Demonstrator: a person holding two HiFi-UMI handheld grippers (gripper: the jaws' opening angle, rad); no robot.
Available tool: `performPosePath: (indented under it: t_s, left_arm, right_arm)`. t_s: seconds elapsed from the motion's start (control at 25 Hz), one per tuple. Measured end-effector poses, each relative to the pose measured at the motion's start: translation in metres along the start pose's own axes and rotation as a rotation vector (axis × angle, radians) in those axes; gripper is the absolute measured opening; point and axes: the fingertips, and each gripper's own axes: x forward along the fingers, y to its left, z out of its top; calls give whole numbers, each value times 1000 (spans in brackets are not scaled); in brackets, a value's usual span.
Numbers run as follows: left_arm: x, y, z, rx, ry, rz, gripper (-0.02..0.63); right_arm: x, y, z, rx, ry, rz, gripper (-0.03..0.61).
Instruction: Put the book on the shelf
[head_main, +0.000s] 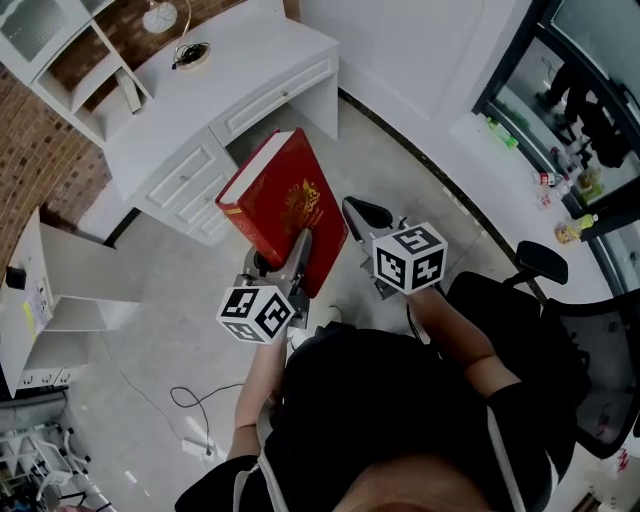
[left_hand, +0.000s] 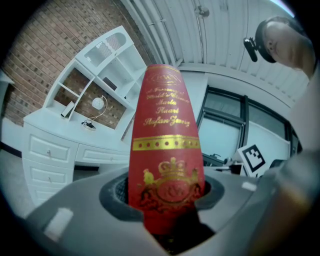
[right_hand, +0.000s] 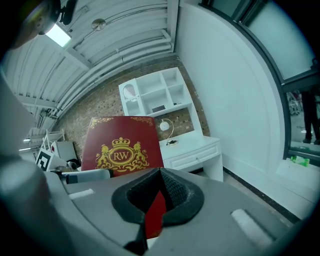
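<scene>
A thick red book (head_main: 281, 203) with gold print is held in the air in front of the person, tilted. My left gripper (head_main: 293, 268) is shut on its spine (left_hand: 166, 150), which stands upright between the jaws (left_hand: 165, 200). My right gripper (head_main: 358, 222) is shut on the book's other side. A thin red edge (right_hand: 156, 214) is pinched between its pads, and the crested cover (right_hand: 121, 150) rises to the left. The white shelf unit (head_main: 100, 62) stands on a white desk (head_main: 235, 75) ahead, also seen as the shelf (left_hand: 95, 75) and shelf (right_hand: 157, 95) in the gripper views.
A brick wall (head_main: 40, 150) backs the desk. A small lamp (head_main: 160, 15) and a dark object (head_main: 190, 55) sit on the desk top. A low white cabinet (head_main: 60, 290) stands at left, a cable (head_main: 190, 400) lies on the floor, a black office chair (head_main: 590, 370) at right.
</scene>
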Motion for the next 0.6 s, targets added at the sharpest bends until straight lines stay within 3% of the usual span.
performPosePath:
  t_s: [0.32, 0.6]
  left_arm:
    - [8, 47, 19, 13, 14, -16, 218]
    - [25, 67, 19, -10, 27, 1, 218]
  right_arm:
    - [56, 16, 7, 7, 6, 11, -3]
    - [83, 4, 11, 18, 35, 7, -3]
